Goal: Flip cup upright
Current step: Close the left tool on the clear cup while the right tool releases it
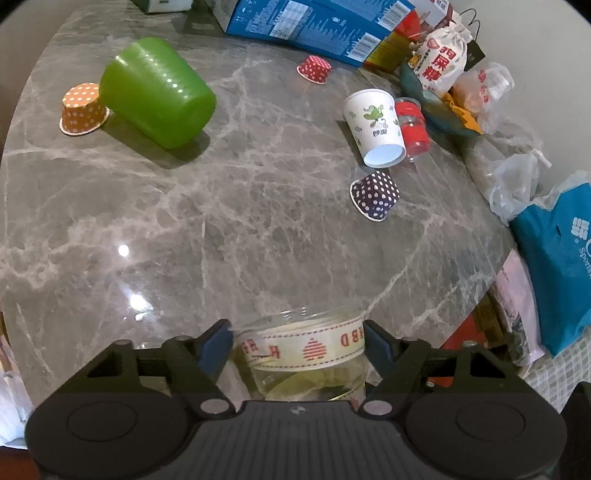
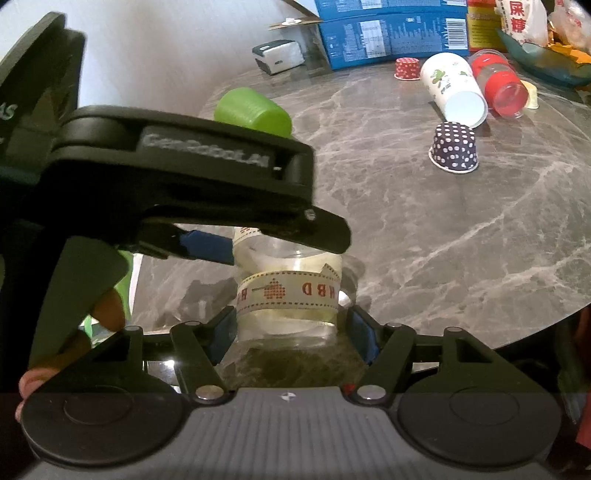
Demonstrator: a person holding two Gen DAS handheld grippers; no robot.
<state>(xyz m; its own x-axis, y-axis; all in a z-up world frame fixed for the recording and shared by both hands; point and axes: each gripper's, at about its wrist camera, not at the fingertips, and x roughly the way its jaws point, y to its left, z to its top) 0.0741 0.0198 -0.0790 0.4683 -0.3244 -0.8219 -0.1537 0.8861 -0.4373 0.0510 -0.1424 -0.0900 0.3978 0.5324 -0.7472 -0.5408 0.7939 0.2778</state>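
Observation:
A clear plastic cup point(image 1: 303, 350) with a cream ribbon printed "HBD" inside stands on the grey marble table point(image 1: 221, 221). My left gripper point(image 1: 297, 339) has its blue pads against the cup's two sides near the rim. In the right wrist view the same cup point(image 2: 288, 295) sits between my right gripper's point(image 2: 291, 328) fingers lower down, pads touching its sides. The left gripper's black body point(image 2: 184, 173) crosses above it, hiding part of the rim.
A green cup point(image 1: 159, 92) lies on its side beside an upside-down orange dotted cup point(image 1: 83, 109). A white paper cup point(image 1: 373, 127), a red cup point(image 1: 412, 127), a purple dotted cup point(image 1: 375, 195) and a red dotted cup point(image 1: 314, 69) lie further right. Blue boxes point(image 1: 314, 26) and bags point(image 1: 554, 258) line the far and right edges.

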